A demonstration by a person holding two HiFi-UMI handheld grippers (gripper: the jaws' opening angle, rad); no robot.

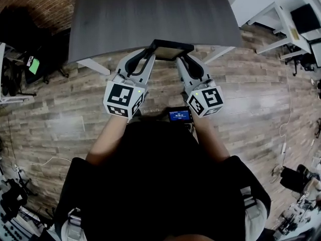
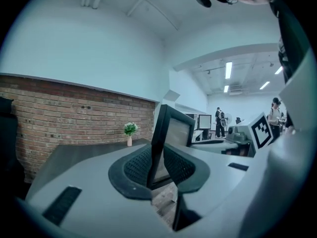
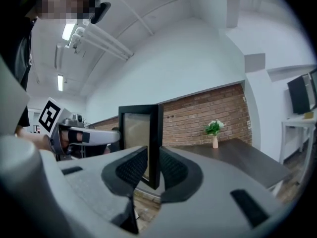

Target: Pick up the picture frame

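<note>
Black picture frame [image 1: 172,49] sits at the grey table's [image 1: 150,14] near edge (wooden floor [image 1: 65,119] below), the left gripper [image 1: 148,53] clamped on its left side, the right gripper [image 1: 184,58] on its right.

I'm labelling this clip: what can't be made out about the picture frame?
- Image in the picture frame: head view sees it from above; gripper views show a pale, slanted pane.
- Far end of the table: cut off by head view's top edge.
- Text on small screen: too small, head view.
- Background people: tiny, left gripper view.
</note>
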